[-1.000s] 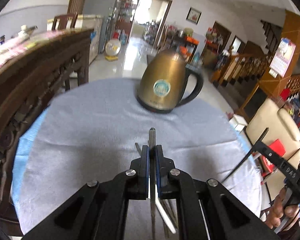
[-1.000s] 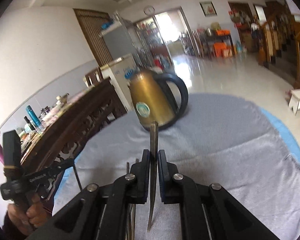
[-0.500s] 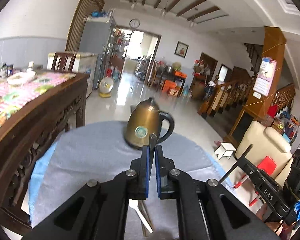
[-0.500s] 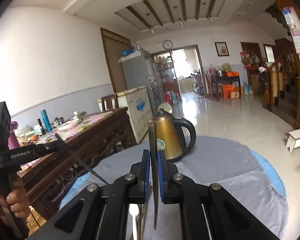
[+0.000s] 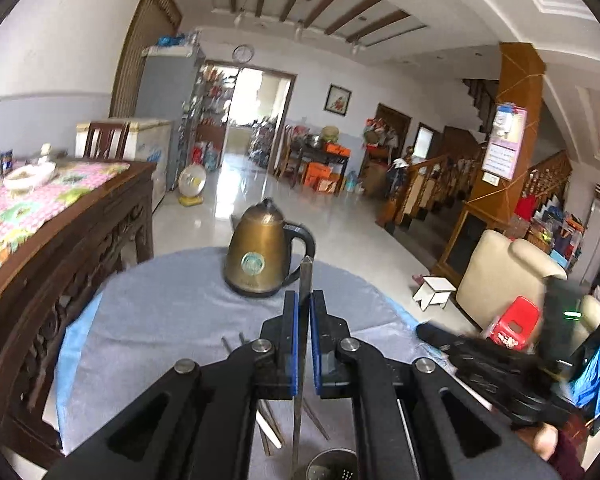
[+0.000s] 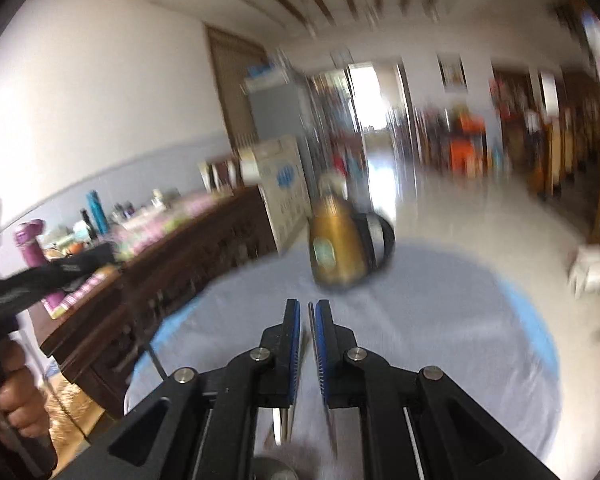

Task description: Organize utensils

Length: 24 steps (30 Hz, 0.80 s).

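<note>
Clamping a thin flat steel utensil handle [image 5: 304,320], left gripper [image 5: 304,308] hovers above grey-clothed table [image 5: 160,320]; right gripper [image 6: 305,316] nearly closed, blurred, maybe holding slim blade [image 6: 310,314].

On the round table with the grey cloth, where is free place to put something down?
Free: the wide grey cloth between the kettle and the carved sideboard, and the cloth right of the kettle. Crowded: the near edge, with loose utensils and a metal holder.
</note>
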Motion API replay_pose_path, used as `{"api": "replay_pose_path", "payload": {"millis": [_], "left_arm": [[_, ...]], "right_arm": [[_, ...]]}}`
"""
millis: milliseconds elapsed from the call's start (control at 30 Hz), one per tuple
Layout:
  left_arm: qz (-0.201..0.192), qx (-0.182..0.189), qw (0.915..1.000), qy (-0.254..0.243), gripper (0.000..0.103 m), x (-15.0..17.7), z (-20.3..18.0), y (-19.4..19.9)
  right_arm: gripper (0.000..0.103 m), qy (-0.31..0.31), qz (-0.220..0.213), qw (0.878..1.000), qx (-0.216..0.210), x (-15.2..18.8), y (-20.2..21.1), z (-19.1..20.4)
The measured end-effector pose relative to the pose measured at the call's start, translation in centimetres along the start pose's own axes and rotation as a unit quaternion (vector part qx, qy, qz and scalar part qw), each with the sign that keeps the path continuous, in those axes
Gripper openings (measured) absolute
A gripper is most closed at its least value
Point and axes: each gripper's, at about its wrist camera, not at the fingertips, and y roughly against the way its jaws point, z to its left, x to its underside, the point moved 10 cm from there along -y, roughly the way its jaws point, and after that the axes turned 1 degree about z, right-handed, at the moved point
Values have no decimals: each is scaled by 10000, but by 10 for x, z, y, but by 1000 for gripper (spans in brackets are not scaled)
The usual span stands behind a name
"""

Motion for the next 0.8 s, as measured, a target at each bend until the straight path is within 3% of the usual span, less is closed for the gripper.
{"api": "replay_pose_path", "payload": {"millis": [67, 133, 167, 300, 467, 767, 800], "left_arm": [[26, 7, 9999, 97, 5, 3, 9, -2], [26, 2, 9999, 138, 5, 3, 17, -3], [22, -6, 9999, 141, 5, 4, 18, -4], [2, -8, 9998, 186, 5, -1, 31, -10], [45, -9, 9996, 285, 5, -7, 48, -23], [248, -78, 9988, 427, 5, -5, 70, -52], [269, -85, 9986, 451, 5, -4, 72, -55]], "right_arm": [[24, -283, 678, 9972, -126, 16, -42, -19], [56, -410, 1225, 9916, -110, 30, -81, -34], [60, -434, 1490, 9878, -100, 38, -101, -39], [61, -237, 2006, 9792, -193, 55, -168, -47], [47, 220, 2777, 9604, -105, 77, -258, -32], [41, 346, 3436, 9381, 263, 98, -344, -35], [38, 439, 3322, 9416, 329, 96, -346, -35]]}}
